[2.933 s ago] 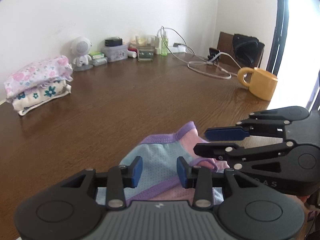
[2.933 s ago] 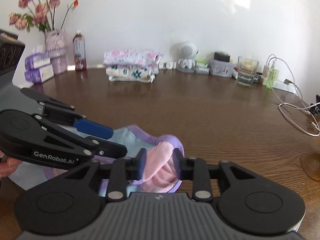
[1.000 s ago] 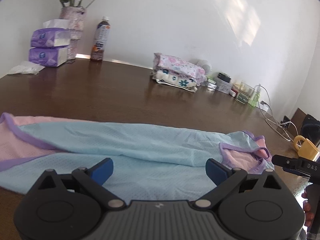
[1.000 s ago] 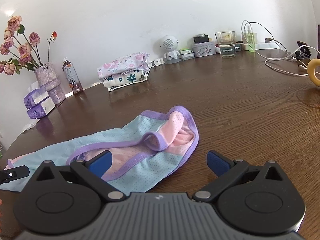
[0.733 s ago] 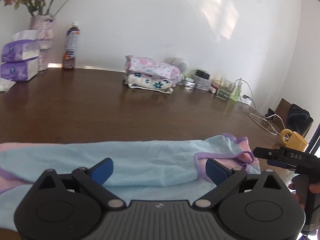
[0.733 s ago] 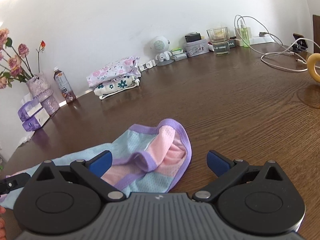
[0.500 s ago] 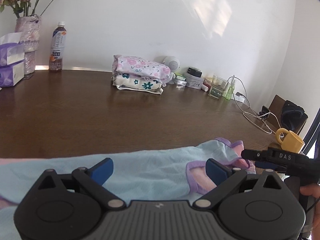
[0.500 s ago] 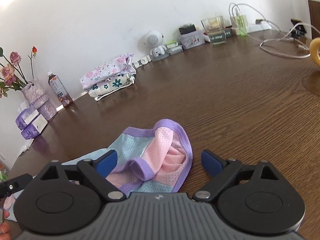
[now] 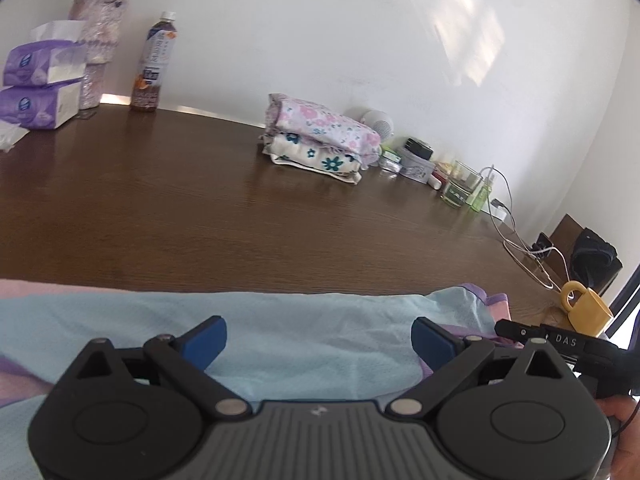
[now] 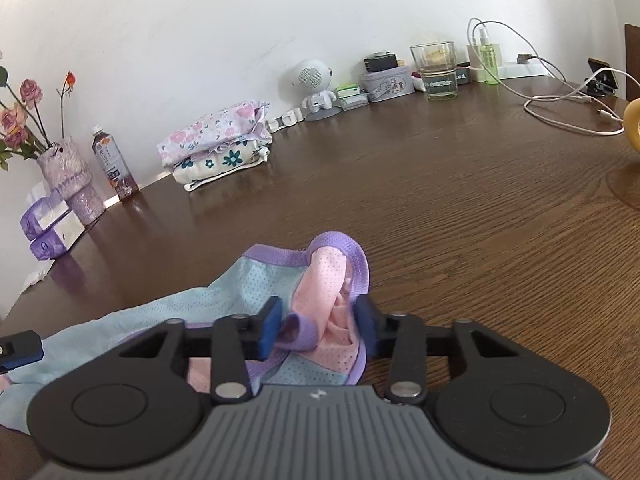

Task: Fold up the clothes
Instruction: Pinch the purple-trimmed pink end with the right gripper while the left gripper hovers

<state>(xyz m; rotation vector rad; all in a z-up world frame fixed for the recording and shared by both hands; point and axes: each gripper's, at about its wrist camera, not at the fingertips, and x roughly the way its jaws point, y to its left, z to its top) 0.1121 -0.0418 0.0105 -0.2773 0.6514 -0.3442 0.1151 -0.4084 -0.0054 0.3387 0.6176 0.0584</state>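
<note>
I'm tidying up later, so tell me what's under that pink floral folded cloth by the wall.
Under the pink floral folded cloth lies a cream folded cloth with teal flowers, resting on the brown wooden table. Whether anything sits between or beneath them is hidden.

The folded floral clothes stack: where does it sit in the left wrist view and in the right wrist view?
Left wrist: the folded floral clothes stack is above centre, at the far table edge by the wall.
Right wrist: the stack is left of centre, upper half, also by the wall.
Shared landmark: the brown drink bottle, left of the stack in both views.
</note>
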